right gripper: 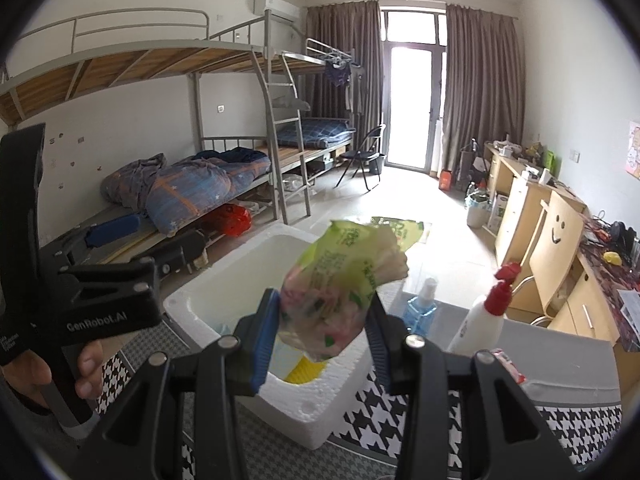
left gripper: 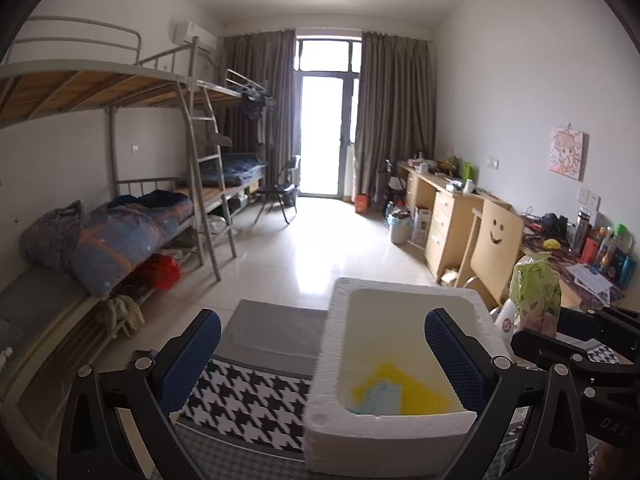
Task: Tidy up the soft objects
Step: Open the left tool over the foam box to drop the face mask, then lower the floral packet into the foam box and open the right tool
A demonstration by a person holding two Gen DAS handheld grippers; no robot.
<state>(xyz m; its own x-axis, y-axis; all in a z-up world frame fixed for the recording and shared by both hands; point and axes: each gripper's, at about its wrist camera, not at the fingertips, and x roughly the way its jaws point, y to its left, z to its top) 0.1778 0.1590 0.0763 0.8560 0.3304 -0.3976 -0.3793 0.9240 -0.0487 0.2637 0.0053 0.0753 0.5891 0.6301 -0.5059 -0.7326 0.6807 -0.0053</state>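
White foam makes up the open box [right gripper: 224, 300] on the houndstooth cloth [right gripper: 400, 412], and the right gripper [right gripper: 324, 332] holds a green plastic packet [right gripper: 340, 280] above the box's near right corner. Its blue-padded fingers [right gripper: 266, 332] press the packet from both sides, closed as far as the soft bundle lets them, with the crumpled top of the packet standing up beyond the tips. In the left wrist view the same packet [left gripper: 534, 292] shows just past the box's [left gripper: 400, 300] far right edge. The left gripper [left gripper: 324, 356] is spread wide and holds nothing; its right finger lies over the box's hollow and its left finger over the cloth [left gripper: 248, 408] beside the box. Inside the box lie a yellow sheet [left gripper: 416, 392] and a pale blue item [left gripper: 380, 400], resting on the bottom. A white bottle with a red trigger [right gripper: 486, 312] and a small blue spray bottle [right gripper: 420, 308] stand on the grey surface [right gripper: 560, 352] to the right of the box
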